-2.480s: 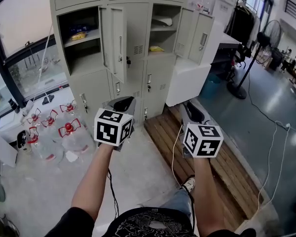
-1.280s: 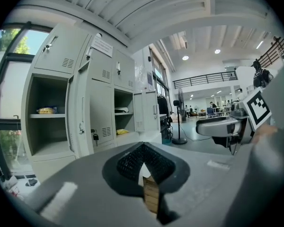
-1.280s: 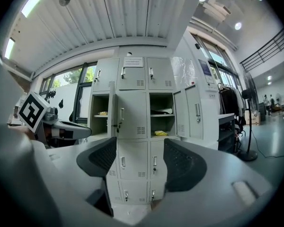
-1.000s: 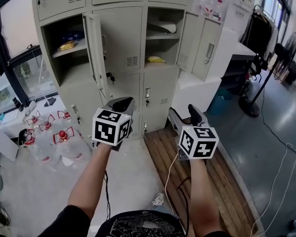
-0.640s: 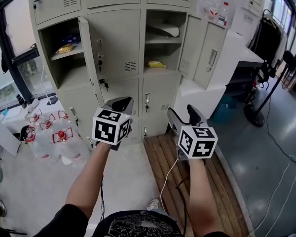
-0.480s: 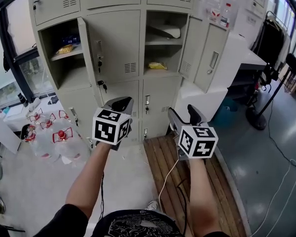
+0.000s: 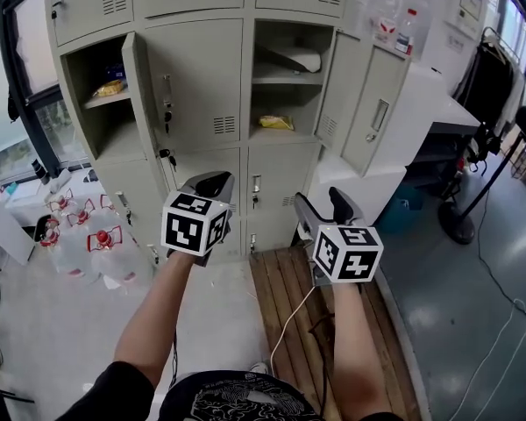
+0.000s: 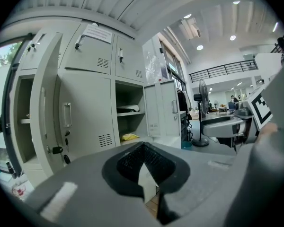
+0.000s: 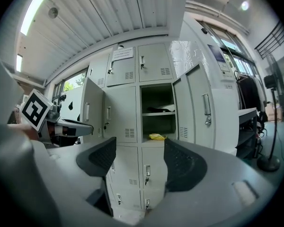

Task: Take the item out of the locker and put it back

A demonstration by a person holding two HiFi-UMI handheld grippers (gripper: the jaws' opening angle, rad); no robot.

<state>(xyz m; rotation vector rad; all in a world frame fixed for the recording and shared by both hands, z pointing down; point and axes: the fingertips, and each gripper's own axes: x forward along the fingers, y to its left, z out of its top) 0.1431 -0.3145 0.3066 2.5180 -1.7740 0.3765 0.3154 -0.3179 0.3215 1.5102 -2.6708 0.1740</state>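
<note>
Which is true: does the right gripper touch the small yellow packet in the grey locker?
Apart. The right gripper view shows the small yellow packet well beyond the open right gripper.

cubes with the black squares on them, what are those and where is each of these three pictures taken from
A person carries two handheld two-jaw grippers; the marker cubes are part of them. One picture comes from a camera on the person's head, looking down. The other two come from cameras riding on the grippers, looking along their jaws. The left gripper is shut on nothing; the right gripper is open and empty. Both face grey lockers. One open locker holds a yellow packet.
</note>
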